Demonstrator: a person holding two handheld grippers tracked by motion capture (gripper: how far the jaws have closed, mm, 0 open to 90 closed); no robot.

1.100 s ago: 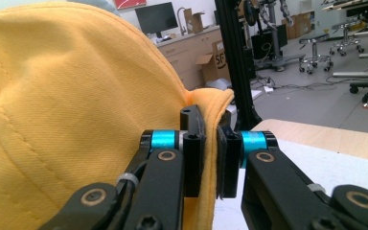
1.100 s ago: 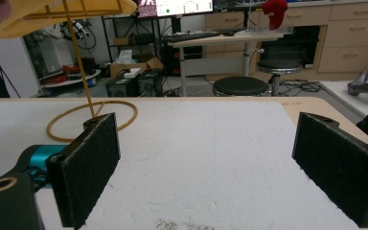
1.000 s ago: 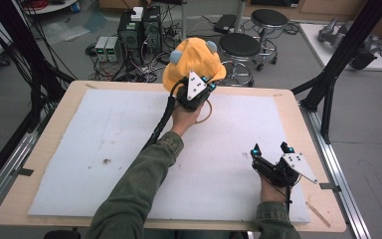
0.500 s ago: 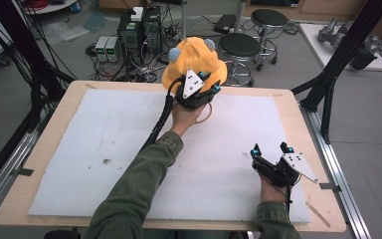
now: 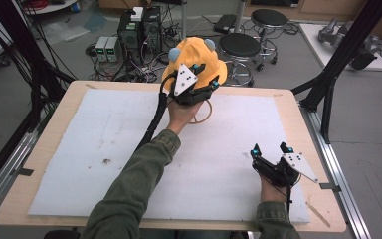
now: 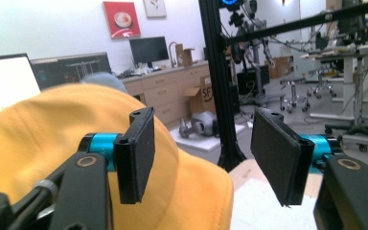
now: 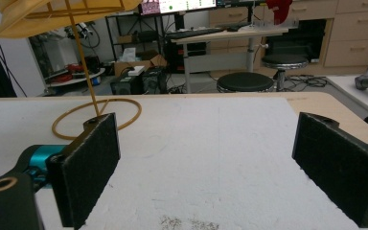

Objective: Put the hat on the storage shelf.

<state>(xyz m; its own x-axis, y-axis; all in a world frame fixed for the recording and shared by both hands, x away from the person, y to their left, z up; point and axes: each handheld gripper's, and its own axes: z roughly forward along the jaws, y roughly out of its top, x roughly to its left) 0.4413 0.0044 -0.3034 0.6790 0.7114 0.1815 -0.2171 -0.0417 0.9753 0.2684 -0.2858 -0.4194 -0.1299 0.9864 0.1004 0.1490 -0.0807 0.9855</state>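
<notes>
Above the yellow hat [image 5: 195,57], left gripper [image 5: 203,75] (jaws just opening, empty)

The hat [image 5: 195,59] sits on top of a stand [image 7: 83,62] at the far edge of the table [image 5: 49,134], the stand's ring base [image 7: 97,118] resting on the mat [image 5: 104,149]. The left gripper [image 5: 201,84] hangs just before the hat, above the mat. The right gripper [image 5: 271,149] rests well apart, at the mat's near right. Stools [image 5: 238,47] stand behind the table.
</notes>
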